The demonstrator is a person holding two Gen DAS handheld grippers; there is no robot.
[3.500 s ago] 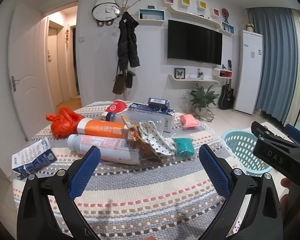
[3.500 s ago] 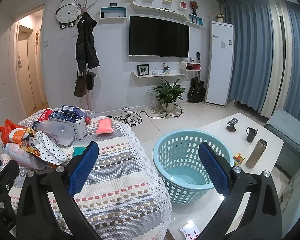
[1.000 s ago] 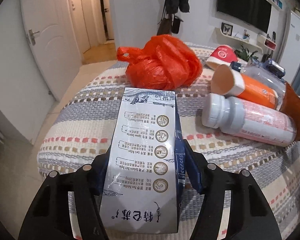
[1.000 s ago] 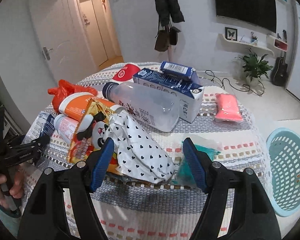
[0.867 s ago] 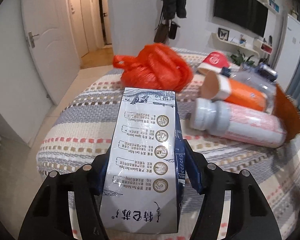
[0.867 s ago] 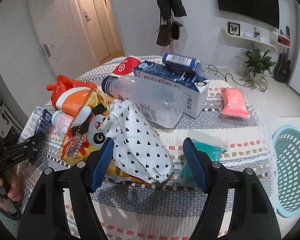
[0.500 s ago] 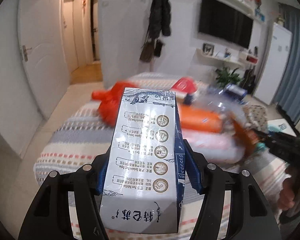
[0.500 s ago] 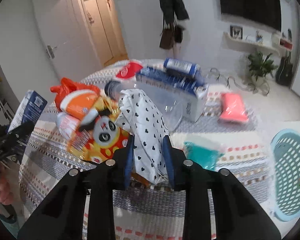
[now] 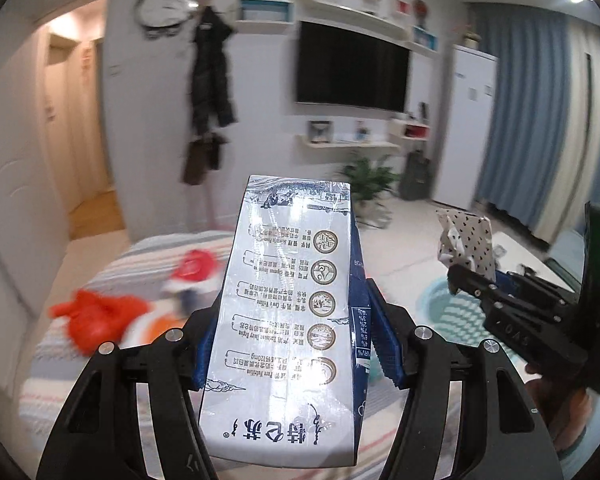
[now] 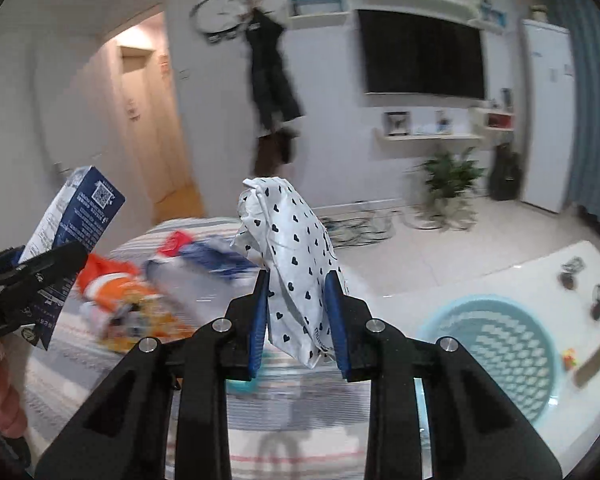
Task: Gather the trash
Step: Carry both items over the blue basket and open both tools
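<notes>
My left gripper [image 9: 296, 344] is shut on a blue and white milk carton [image 9: 292, 312] and holds it up above the table; the carton also shows in the right wrist view [image 10: 66, 236]. My right gripper [image 10: 298, 312] is shut on a white bag with black hearts [image 10: 292, 256], lifted clear of the table; the bag also shows in the left wrist view [image 9: 466, 240]. A light blue laundry basket [image 10: 496, 344] stands on the floor to the right. The remaining trash, blurred, lies on the striped table: an orange plastic bag [image 9: 96, 316], an orange bottle [image 10: 116, 288] and a snack wrapper [image 10: 148, 320].
A striped cloth covers the table [image 10: 84, 364]. A low white coffee table [image 10: 540, 272] with small items stands behind the basket. A TV [image 10: 420, 56], a coat rack [image 10: 270, 76] and a potted plant [image 10: 448, 176] line the far wall.
Both grippers have risen and swung right toward the basket. The right gripper closed on the heart bag half a second ago and has lifted it off the pile. The left still holds the carton.
</notes>
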